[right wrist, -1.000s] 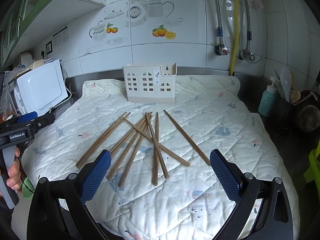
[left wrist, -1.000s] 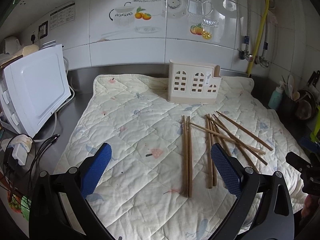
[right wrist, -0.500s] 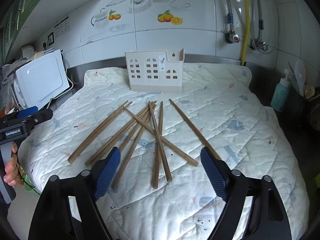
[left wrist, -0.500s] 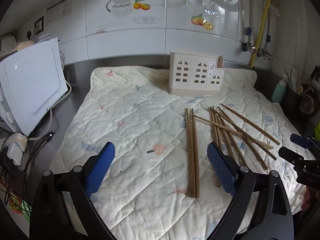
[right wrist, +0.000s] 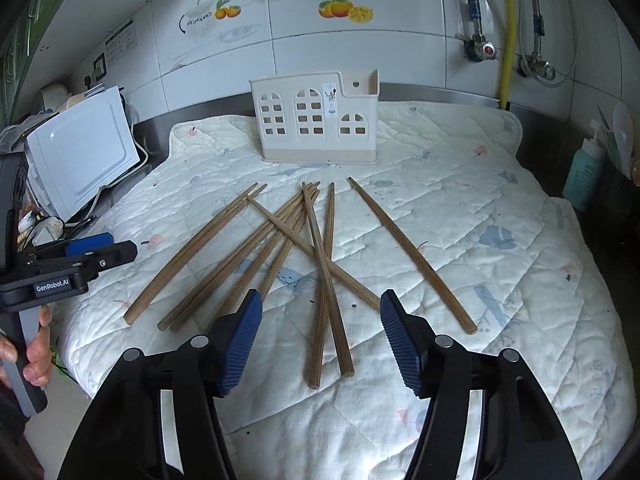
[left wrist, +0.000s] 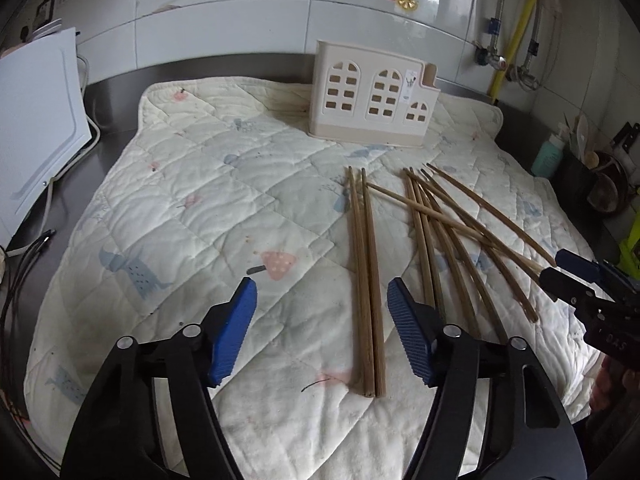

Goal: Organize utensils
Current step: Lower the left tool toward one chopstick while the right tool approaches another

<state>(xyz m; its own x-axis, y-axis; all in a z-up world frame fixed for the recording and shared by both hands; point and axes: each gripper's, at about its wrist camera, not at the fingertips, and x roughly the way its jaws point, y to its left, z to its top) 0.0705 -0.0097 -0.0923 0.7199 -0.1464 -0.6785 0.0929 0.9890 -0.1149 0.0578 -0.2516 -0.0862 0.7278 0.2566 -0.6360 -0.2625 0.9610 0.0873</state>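
Several brown wooden chopsticks [left wrist: 366, 264] [right wrist: 320, 256] lie scattered on a white quilted mat [left wrist: 208, 200] [right wrist: 500, 216]. A cream utensil holder [left wrist: 370, 96] [right wrist: 318, 118] with window cut-outs stands upright at the mat's far side. My left gripper [left wrist: 320, 328] is open and empty, low over the mat, its right finger just right of a parallel pair of chopsticks. My right gripper [right wrist: 320, 336] is open and empty, its fingers either side of the near ends of two crossed chopsticks. Each gripper also shows in the other's view: the right one [left wrist: 576, 276], the left one [right wrist: 92, 256].
A white appliance [left wrist: 36, 128] [right wrist: 80, 152] with cables stands left of the mat. A green bottle [right wrist: 584, 172] and a utensil pot sit at the right. Pipes [right wrist: 506, 28] run down the tiled back wall. The mat lies on a steel counter.
Both grippers have moved forward and lower toward the chopsticks. The finger gaps have narrowed but both remain open. The chopsticks and holder have not moved.
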